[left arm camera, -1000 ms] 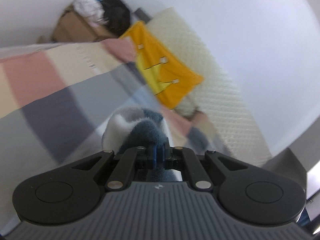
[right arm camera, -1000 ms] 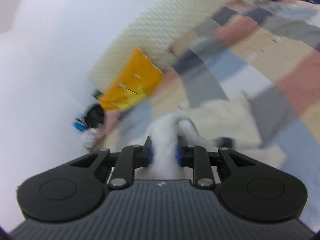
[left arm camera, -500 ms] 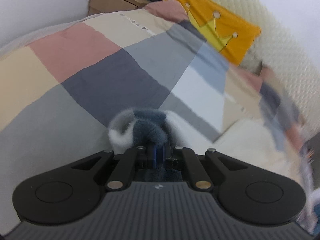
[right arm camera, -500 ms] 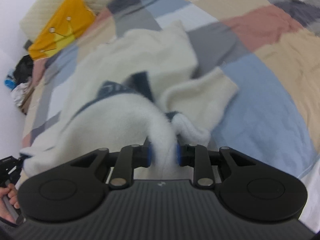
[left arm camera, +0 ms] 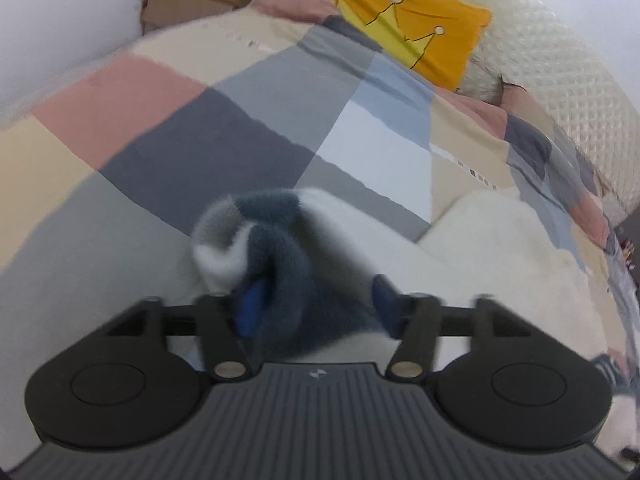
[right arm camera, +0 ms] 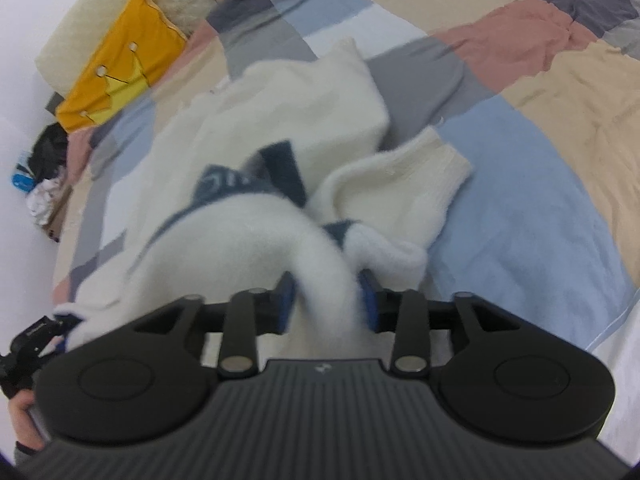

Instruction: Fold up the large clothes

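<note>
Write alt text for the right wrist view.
The right gripper, its jaws just opened, straddles a bunched fold of a fluffy white sweater with navy patches, spread crumpled on a patchwork quilt. A yellow crown pillow lies at upper left; the left gripper shows at lower left.

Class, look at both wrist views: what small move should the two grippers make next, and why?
Probably draw both back clear of the sweater. The left gripper and right gripper have just been opening, cloth lies loosely between their jaws, and the sweater already rests on the quilt.
</note>
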`<state>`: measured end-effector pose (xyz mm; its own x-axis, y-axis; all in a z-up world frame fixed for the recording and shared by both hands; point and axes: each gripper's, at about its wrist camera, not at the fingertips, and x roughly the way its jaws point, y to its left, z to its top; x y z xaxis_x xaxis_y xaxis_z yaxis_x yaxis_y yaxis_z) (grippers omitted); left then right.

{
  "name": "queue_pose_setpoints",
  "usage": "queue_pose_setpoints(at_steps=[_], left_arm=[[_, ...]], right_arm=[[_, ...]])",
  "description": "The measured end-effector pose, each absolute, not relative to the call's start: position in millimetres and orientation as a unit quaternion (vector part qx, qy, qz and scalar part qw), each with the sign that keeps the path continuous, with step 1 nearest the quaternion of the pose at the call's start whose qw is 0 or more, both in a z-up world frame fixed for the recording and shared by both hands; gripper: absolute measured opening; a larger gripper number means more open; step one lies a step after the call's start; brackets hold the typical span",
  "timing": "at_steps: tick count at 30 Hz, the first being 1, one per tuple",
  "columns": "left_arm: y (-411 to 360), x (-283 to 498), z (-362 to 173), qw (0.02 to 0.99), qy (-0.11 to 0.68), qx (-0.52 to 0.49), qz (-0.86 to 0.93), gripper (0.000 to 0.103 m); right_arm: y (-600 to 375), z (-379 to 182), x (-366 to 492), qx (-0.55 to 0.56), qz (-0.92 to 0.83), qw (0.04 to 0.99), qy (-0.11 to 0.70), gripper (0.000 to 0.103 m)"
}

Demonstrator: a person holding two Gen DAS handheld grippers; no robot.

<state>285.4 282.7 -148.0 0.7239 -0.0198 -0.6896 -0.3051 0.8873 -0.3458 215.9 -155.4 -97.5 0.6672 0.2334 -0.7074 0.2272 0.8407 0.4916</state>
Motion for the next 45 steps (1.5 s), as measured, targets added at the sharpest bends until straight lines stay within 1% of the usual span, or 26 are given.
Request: queue_pose_setpoints(at_steps=[1,2,7,10,12,16,20,23,25,26,27,28,29,33,40,42,43,44,45], left_arm=[[277.2,277.5,-141.3,0.906,0.358,-0.212,0.074,0.068],[271.4,270.0,-135.1,0.91,0.356,-0.201,0.068,0.068],[231.4,225.8,-103.3,0.93,0.332,-0.154,0.029,0.069],[206.9,203.0,-99.7,0.924,0.338,-0.173,-0.033,0.069],[188.1,191.4,-103.0,0.918,0.35,-0.175,-0.062,0.069],[142.4,173.7,-116.9,0.91,0.376,-0.136,-0.113,0.069],[111.9,167.3,-143.2,0.899,0.411,-0.078,-0.125,0.068],[107.9,166.8,-158.7,0.893,0.43,-0.057,-0.121,0.066],[109.1,167.5,-164.6,0.89,0.437,-0.05,-0.12,0.057],[109.5,168.0,-166.6,0.89,0.437,-0.048,-0.118,0.055],[109.8,169.7,-167.9,0.89,0.439,-0.046,-0.115,0.048],[110.1,171.7,-170.6,0.89,0.439,-0.043,-0.116,0.035],[110.1,173.0,-172.8,0.891,0.435,-0.039,-0.122,0.032],[93.7,168.9,-173.9,0.9,0.417,0.021,-0.127,0.03],[61.7,176.6,-192.2,0.918,0.365,0.14,-0.069,0.031],[62.4,182.8,-194.5,0.917,0.371,0.132,-0.057,0.03],[66.0,186.7,-193.3,0.92,0.37,0.119,-0.05,0.029],[71.6,190.1,-190.3,0.925,0.363,0.103,-0.041,0.024],[76.9,194.4,-186.7,0.929,0.359,0.083,-0.04,0.015]], right_arm=[[-154.4,-92.6,212.0,0.285,0.007,0.871,0.4,0.07],[-152.6,-87.8,208.2,0.284,0.011,0.874,0.394,0.077],[-135.6,-67.0,189.3,0.253,0.031,0.896,0.363,0.077],[-122.1,-59.9,177.6,0.227,0.048,0.911,0.341,0.076],[-110.6,-56.1,171.2,0.205,0.063,0.921,0.326,0.077],[-84.6,-54.8,161.8,0.168,0.098,0.932,0.307,0.077],[-62.6,-67.5,164.5,0.141,0.13,0.931,0.312,0.076],[-51.4,-79.1,167.0,0.131,0.138,0.927,0.324,0.075],[-47.2,-87.8,169.3,0.129,0.14,0.924,0.331,0.075],[-45.9,-92.0,170.5,0.127,0.139,0.924,0.334,0.075],[-44.9,-95.9,171.9,0.126,0.138,0.923,0.336,0.075],[-43.6,-100.0,173.2,0.125,0.138,0.922,0.338,0.075],[-42.6,-104.1,175.3,0.125,0.138,0.921,0.341,0.075],[-40.5,-117.0,177.0,0.121,0.135,0.92,0.349,0.075],[-41.4,-125.2,182.1,0.127,0.145,0.917,0.349,0.075],[-39.3,-126.1,182.6,0.126,0.151,0.917,0.347,0.075],[-38.2,-126.6,182.6,0.127,0.154,0.917,0.346,0.075],[-37.7,-126.8,182.7,0.127,0.158,0.917,0.343,0.075],[-36.5,-127.1,182.1,0.127,0.165,0.917,0.34,0.075]])
